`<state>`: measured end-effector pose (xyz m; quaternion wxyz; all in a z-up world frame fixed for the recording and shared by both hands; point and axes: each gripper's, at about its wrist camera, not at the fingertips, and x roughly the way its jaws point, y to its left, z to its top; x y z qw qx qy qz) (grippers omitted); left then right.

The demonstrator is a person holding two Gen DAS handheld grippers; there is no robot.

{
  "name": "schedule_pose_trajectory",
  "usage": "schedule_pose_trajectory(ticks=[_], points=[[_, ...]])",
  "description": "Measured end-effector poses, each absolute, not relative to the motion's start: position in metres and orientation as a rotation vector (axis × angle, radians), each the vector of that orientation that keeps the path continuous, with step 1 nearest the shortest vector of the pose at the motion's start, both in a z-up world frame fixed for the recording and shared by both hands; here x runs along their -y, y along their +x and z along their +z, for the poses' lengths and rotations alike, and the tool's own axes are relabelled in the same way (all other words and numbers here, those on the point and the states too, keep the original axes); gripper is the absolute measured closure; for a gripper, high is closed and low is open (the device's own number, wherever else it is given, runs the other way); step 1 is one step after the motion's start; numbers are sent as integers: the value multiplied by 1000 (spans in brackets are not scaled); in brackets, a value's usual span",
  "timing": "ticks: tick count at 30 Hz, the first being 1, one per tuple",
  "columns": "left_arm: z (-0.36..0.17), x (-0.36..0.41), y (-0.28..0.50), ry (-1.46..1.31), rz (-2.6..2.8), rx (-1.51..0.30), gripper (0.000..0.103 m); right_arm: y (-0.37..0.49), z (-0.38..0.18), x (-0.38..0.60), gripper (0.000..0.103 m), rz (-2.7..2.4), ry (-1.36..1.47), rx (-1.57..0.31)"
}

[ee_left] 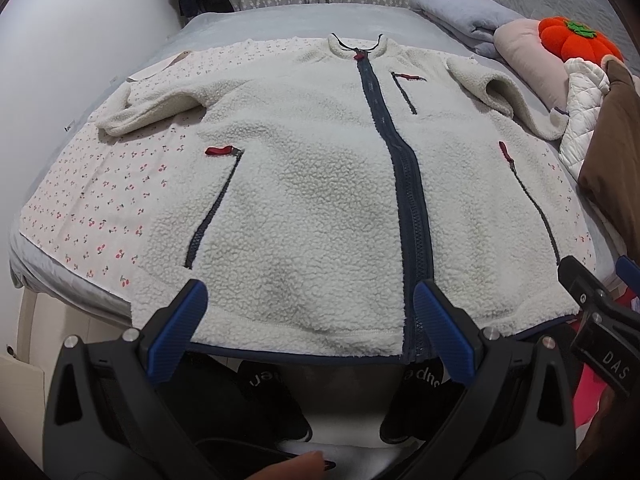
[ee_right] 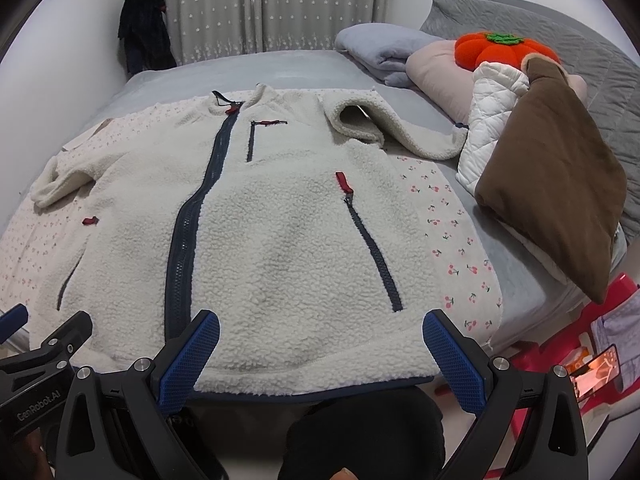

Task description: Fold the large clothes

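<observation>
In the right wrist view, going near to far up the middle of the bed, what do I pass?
Right hand-held gripper → fleece jacket hem → jacket collar → bare grey bedsheet → star-patterned curtain.

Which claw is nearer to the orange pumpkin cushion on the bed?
Right. The right claw hangs over the fleece jacket's hem on the side of the pumpkin cushion; the left claw sits further along the hem, away from it.

Jacket [ee_left: 312,200] flat on bed [ee_left: 256,20]; pillows [ee_right: 552,184] right.
</observation>
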<state>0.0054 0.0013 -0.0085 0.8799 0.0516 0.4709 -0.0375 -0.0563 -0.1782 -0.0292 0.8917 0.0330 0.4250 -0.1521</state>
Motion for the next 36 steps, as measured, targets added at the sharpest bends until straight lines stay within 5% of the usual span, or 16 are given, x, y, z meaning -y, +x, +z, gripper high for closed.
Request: schedule_pose_trajectory(ticks=[26, 36], points=[[-22, -44, 34, 38, -106, -1025, 0, -21, -46, 172, 0, -308, 4, -961], [-30, -106, 91, 14, -79, -1043, 0, 6, -65, 241, 0, -225, 58, -997]])
